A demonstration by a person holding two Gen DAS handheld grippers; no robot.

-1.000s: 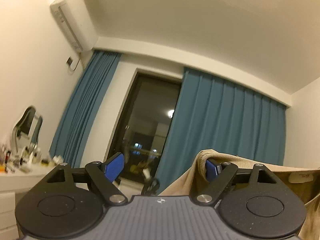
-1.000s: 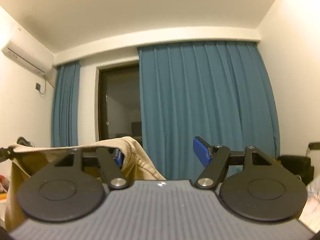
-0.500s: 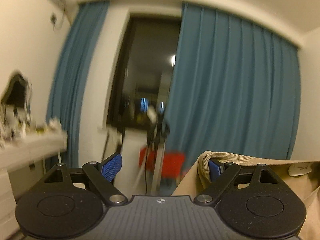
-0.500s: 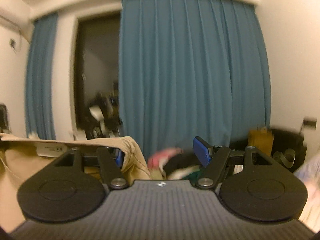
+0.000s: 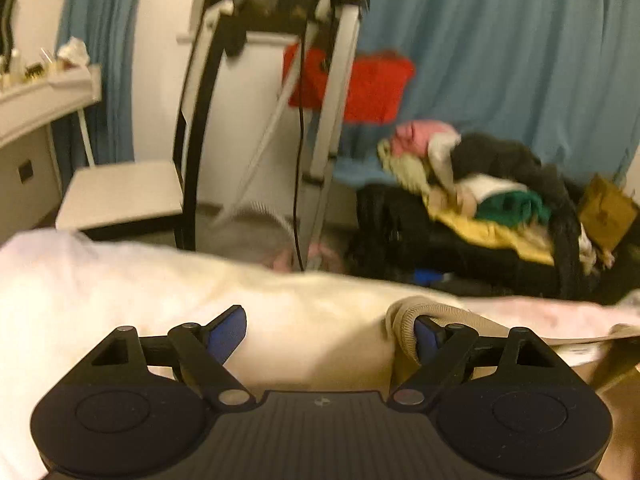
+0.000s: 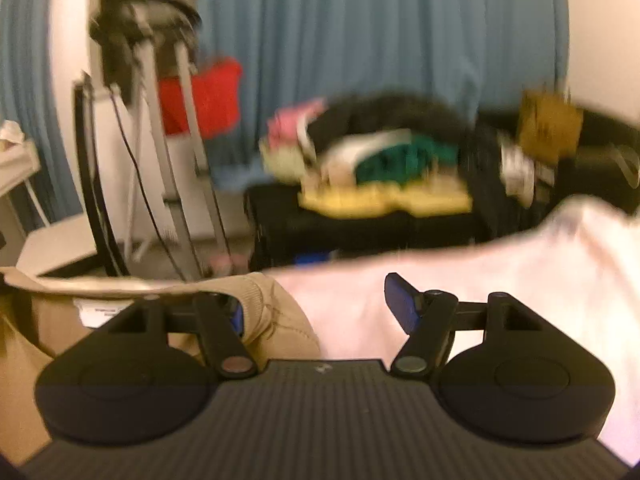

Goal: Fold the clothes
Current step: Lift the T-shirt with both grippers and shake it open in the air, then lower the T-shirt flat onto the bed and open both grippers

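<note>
A beige garment with a ribbed hem is stretched between my two grippers. In the left wrist view its hem [image 5: 404, 320] hangs hooked over the right finger of my left gripper [image 5: 324, 332], whose jaws stand wide apart. In the right wrist view the hem [image 6: 268, 304] hangs over the left finger of my right gripper [image 6: 316, 308], also wide open. A white label [image 6: 104, 312] shows inside the garment. The garment's body hangs below, out of sight. A white bed sheet [image 5: 120, 280] lies just beneath and ahead.
Beyond the bed stand a white and black clothes steamer frame [image 5: 320, 120], a red item [image 5: 376, 84], a black seat heaped with mixed clothes [image 5: 480, 184], a brown paper bag [image 5: 608, 212] and blue curtains [image 6: 360, 40]. A white dresser [image 5: 40, 96] stands at left.
Both grippers have tilted down sharply from the ceiling and curtain tops to the bed and floor level. The beige garment stays hooked on the same fingers. The views are motion blurred.
</note>
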